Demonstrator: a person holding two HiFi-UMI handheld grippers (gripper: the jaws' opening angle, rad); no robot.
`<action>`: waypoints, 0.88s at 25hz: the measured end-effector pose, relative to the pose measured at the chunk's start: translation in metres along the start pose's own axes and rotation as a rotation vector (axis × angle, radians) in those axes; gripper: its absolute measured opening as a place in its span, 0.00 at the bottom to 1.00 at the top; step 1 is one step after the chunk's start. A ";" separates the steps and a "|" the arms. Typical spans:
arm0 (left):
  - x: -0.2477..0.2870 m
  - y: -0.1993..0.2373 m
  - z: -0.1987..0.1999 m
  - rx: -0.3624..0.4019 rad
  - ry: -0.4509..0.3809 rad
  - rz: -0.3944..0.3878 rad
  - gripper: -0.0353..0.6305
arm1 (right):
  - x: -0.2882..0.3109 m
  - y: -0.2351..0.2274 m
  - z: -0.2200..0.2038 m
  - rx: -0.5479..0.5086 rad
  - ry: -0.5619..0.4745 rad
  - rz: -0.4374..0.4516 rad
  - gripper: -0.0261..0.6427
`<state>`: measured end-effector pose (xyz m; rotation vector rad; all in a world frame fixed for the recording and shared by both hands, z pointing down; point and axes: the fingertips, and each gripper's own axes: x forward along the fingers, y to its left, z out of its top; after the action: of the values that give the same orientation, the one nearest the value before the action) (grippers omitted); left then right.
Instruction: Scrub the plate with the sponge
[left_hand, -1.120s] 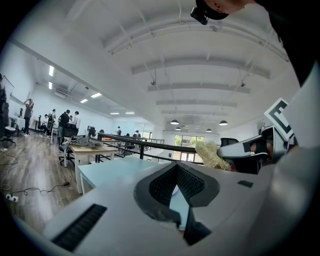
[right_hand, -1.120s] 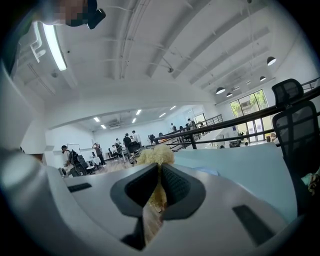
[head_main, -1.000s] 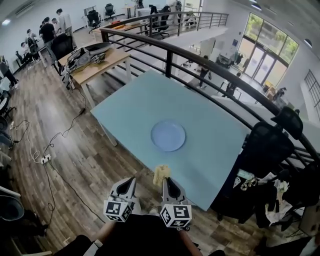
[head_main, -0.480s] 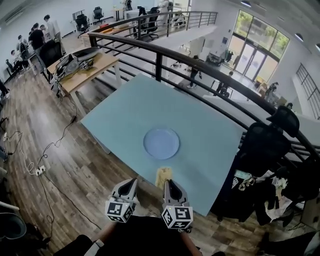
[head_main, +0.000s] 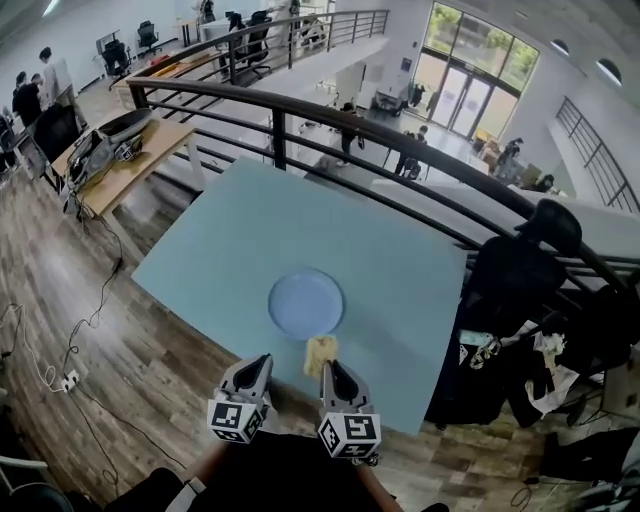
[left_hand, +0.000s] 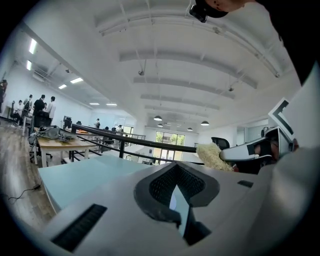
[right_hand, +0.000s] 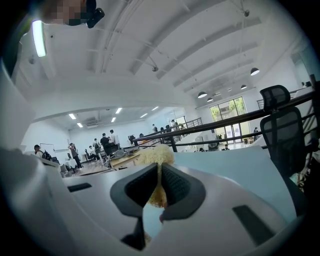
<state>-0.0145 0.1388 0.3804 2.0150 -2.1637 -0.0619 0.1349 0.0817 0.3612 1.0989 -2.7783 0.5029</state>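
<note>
My right gripper (head_main: 329, 366): jaws pinching sponge (head_main: 320, 352), near plate (head_main: 306, 303) on table (head_main: 400, 250). My left gripper (head_main: 262, 361): jaws pressed together, empty, alongside.

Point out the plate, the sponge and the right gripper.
plate (head_main: 305, 301): head view, centre of its blue face.
sponge (head_main: 320, 349): head view, yellow tuft beyond the jaws.
right gripper (head_main: 329, 371): head view, between its fingertips.
</note>
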 end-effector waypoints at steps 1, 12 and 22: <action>0.007 0.003 0.003 0.000 0.002 -0.016 0.06 | 0.005 0.000 0.002 0.003 -0.002 -0.015 0.08; 0.073 0.051 0.027 0.011 0.019 -0.167 0.06 | 0.062 0.009 0.026 0.026 -0.029 -0.165 0.08; 0.129 0.096 0.040 0.031 0.030 -0.288 0.06 | 0.121 0.021 0.035 0.045 -0.064 -0.263 0.08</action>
<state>-0.1238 0.0144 0.3693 2.3138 -1.8530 -0.0372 0.0329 0.0055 0.3495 1.4870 -2.6286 0.5078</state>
